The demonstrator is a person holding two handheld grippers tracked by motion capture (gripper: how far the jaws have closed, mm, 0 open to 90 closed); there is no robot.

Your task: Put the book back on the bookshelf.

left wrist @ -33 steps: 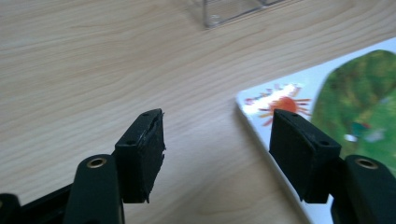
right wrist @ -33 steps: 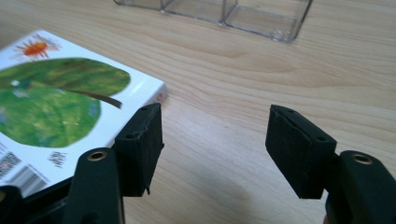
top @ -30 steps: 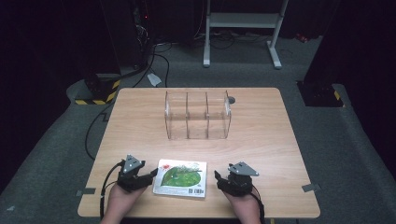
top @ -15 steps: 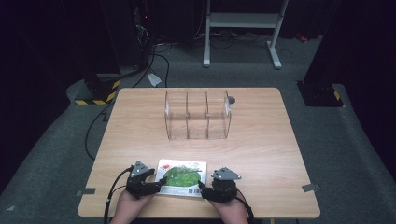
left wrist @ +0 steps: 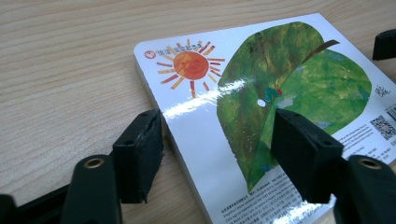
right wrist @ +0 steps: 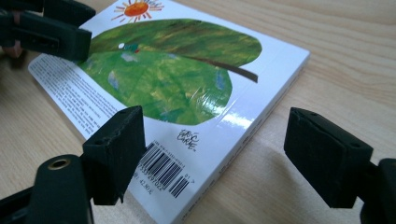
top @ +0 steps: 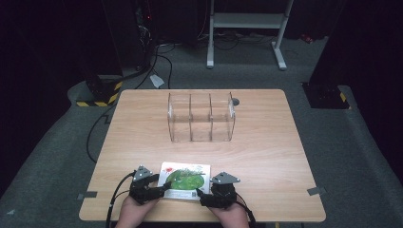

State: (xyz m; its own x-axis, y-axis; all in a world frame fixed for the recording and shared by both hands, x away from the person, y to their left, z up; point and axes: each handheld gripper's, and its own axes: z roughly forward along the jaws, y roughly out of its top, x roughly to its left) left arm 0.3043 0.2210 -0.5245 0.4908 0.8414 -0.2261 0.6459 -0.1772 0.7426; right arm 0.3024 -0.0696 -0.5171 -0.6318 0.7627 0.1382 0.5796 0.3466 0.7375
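The book (top: 184, 180) lies flat on the table (top: 266, 156), back cover up, at the near edge between the two grippers.

The left gripper (left wrist: 217, 156) has its jaws apart and straddling the book's long edge: one jaw sits on the bare wood just beside the edge, close to touching it, and the other hangs over the green leaf on the cover. The pads do not press on anything; the book's edge simply lies in the gap. The jaws have just been closing a little.

The right gripper (right wrist: 233, 156) stands at the opposite side, near the barcode corner. Its jaws have just been opening and are wide apart: one over the cover by the barcode, the other out over the wood beyond the book's edge. Again the edge runs between them, unclamped.

Coming at the book from both sides this way probably serves to pinch each edge and lift it level, since a thin flat board book gives no other hold from above. The clear rack (top: 201, 117) with upright compartments stands well beyond the jaws, mid-table, and looks like the likely place for the book to go.
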